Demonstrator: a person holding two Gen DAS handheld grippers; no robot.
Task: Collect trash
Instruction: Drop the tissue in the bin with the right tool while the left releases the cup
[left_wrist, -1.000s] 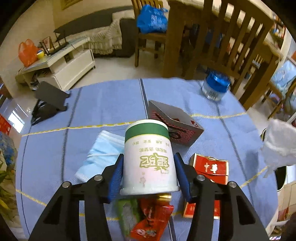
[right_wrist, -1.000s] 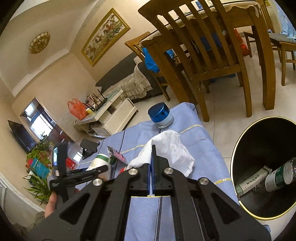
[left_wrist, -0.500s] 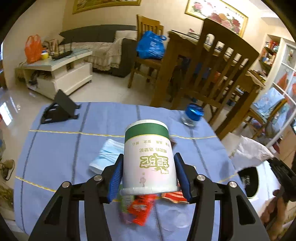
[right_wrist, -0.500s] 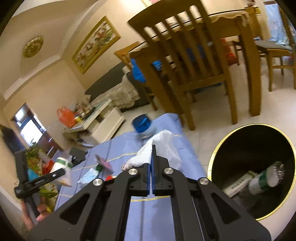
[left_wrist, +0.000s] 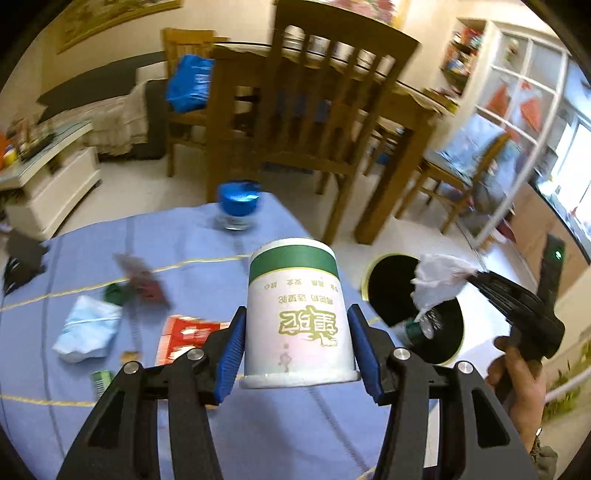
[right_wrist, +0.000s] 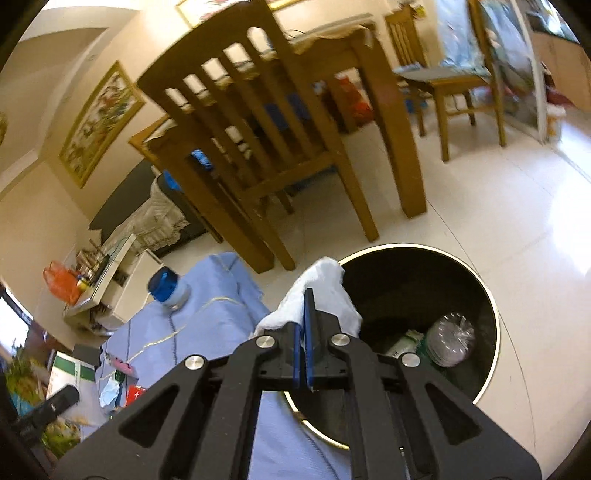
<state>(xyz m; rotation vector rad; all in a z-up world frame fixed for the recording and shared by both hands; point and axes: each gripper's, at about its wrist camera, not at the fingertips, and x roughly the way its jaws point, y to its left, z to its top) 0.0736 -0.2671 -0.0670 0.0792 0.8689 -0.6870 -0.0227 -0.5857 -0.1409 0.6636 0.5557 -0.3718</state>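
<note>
Held upside down in the left gripper: one white cup with a green band, long axis upright, rim flange at the bottom, printed characters inverted. Clamped from both sides by the blue pads of the fingers, spread to the cup's width, above the blue-clothed desk near its edge.

Pinched in the right gripper: one crumpled white tissue, bulging past the tips, fingers nearly closed with only the thin paper between them. Hanging over the near rim of the single round black trash bin with a pale rim, standing on the tiled floor just beside the desk. Inside the bin: one clear plastic bottle lying bottom-up toward the camera, and one pale box beside it.

Left on the desk: one light blue face mask, one red packet, one dark red carton, blurred, one glass jar with a blue lid near the far edge, one black stand at the left edge. A few small wrappers also there, too blurred to count.

Behind the desk: wooden chairs around a wooden dining table.
</note>
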